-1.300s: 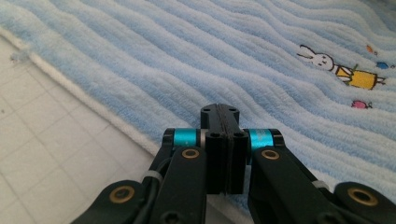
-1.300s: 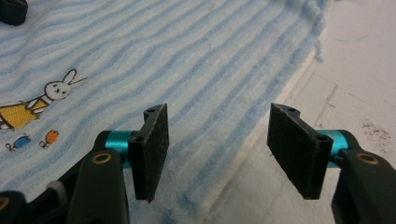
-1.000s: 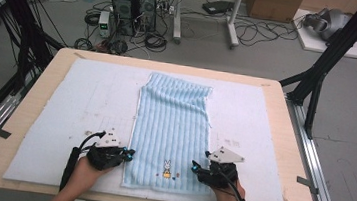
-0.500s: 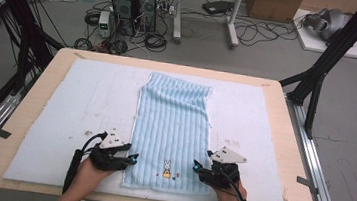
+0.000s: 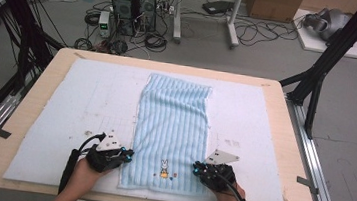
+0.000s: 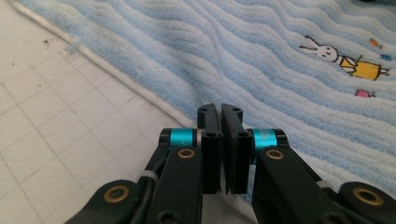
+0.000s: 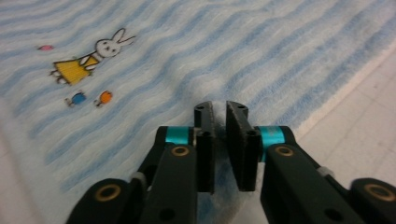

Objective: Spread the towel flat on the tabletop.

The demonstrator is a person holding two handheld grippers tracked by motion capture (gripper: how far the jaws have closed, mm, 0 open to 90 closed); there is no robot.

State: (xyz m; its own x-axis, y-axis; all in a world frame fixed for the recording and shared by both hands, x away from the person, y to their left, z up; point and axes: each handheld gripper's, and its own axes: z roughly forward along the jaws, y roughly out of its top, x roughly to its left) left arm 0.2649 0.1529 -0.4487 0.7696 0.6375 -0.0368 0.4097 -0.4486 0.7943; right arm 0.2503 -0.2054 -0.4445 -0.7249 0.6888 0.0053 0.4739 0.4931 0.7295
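Left tool (image 5: pixel 129 154): at the near left corner of the towel (image 5: pixel 173 130); jaws have just been closing and now stand pressed together on the towel's left edge, with the white hem drawn in between the pads in the left gripper view (image 6: pixel 220 114).
Right tool (image 5: pixel 195 168): at the near right corner of the towel; jaws have just been closing and now pinch a raised fold of the cloth, with a narrow gap left between the pads in the right gripper view (image 7: pixel 219 112).
Hands: 2, entering from the near edge of the bench (image 5: pixel 49 72), 1 behind each tool.
Towel: light blue, ribbed in lengthwise stripes, lying flat on the white mat (image 5: pixel 86 101), long side running away from the person, roughly centred on the bench.
Rabbit print (image 5: pixel 164 167): near the towel's near edge, between the 2 tools; also seen in the left gripper view (image 6: pixel 327 50) and the right gripper view (image 7: pixel 105 46).
White mat: gridded, covering most of the bench top.
Floor beyond the bench: 2 computer towers (image 5: pixel 136 0) and loose cables (image 5: pixel 264 31).
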